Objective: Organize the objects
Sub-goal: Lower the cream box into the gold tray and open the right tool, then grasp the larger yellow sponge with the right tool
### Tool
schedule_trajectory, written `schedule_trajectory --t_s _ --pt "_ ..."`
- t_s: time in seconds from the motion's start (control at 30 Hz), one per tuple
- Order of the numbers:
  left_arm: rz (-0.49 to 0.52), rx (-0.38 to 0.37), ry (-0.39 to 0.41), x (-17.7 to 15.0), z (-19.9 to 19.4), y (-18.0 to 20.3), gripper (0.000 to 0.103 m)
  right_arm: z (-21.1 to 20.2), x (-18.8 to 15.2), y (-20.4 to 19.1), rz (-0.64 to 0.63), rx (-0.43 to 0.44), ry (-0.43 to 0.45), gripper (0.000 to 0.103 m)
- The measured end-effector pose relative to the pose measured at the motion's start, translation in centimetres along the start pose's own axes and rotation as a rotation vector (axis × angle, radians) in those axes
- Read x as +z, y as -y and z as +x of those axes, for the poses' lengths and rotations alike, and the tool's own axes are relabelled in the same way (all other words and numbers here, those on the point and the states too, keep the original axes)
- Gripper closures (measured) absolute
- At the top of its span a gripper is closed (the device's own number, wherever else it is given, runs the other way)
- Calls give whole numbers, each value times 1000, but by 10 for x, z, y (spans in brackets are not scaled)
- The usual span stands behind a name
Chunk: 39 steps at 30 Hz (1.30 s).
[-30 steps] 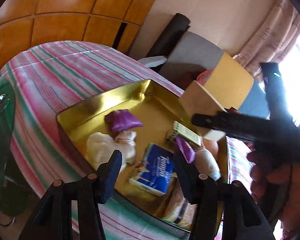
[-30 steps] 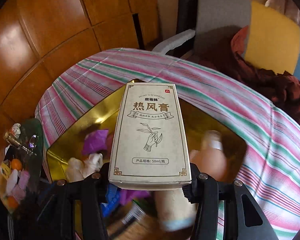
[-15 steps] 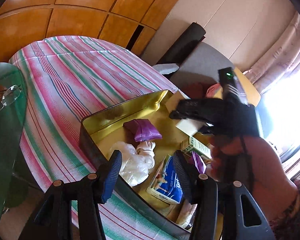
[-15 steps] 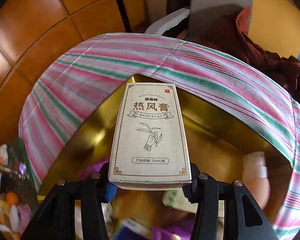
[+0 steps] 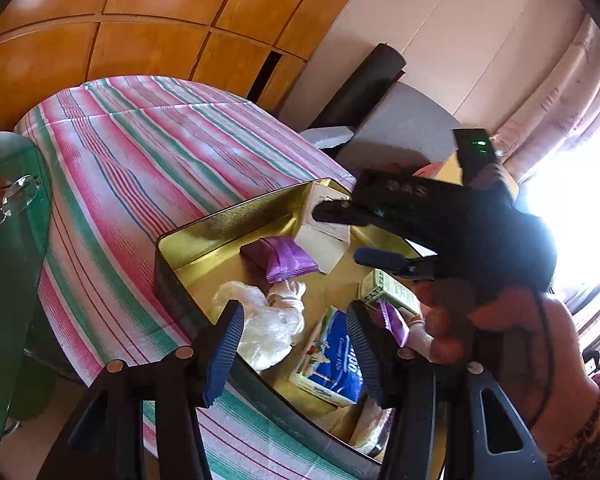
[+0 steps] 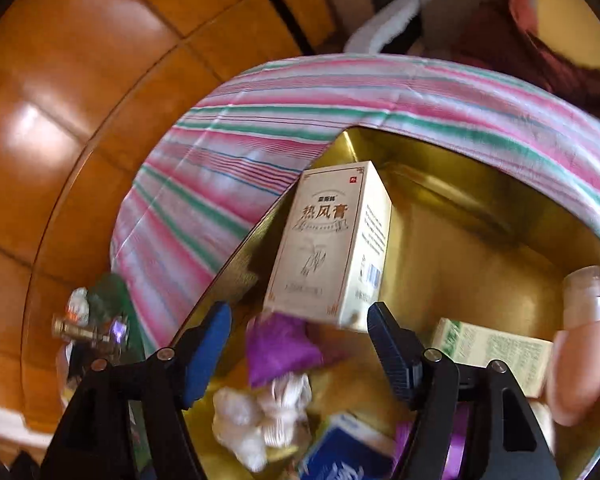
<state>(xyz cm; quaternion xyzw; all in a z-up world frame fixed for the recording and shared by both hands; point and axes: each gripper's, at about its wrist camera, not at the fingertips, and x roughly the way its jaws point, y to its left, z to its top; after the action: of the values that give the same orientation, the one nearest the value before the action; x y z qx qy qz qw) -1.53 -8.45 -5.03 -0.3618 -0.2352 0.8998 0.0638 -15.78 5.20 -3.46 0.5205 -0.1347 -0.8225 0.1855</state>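
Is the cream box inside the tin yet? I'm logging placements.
Inside. The cream box lies in the gold tin by its far corner, and the open right gripper no longer touches it.

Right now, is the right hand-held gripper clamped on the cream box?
No, the right hand-held gripper is open, and the cream box stands clear of its fingers.

The tin (image 5: 188,240) is set on the cloth-covered table (image 5: 140,152), and in its far corner the box (image 6: 332,240) is seen, with a wrapped snack (image 5: 280,258) just before it.
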Motion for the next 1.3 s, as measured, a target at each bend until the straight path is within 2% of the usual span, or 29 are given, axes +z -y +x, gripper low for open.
schedule_trajectory --t_s 0.23,0.43,0.67,1.07,1.2,1.3 --pt "80 -27 -2 -8 -3 19 49 -48 -31 15 -43 -73 40 29" --pt "182 -79 -20 -22 -6 43 49 -88 -58 49 -45 -163 93 28" --pt "319 -156 -31 -43 -12 75 49 -134 -107 94 -17 -270 175 28" --pt "551 -303 -85 -97 -30 134 49 -187 -185 196 144 -467 236 27" --pt "608 -331 -91 -110 -34 148 49 -209 -194 236 177 -571 274 27" --pt "626 -327 -91 -114 -36 155 49 -231 -188 277 250 -649 309 26"
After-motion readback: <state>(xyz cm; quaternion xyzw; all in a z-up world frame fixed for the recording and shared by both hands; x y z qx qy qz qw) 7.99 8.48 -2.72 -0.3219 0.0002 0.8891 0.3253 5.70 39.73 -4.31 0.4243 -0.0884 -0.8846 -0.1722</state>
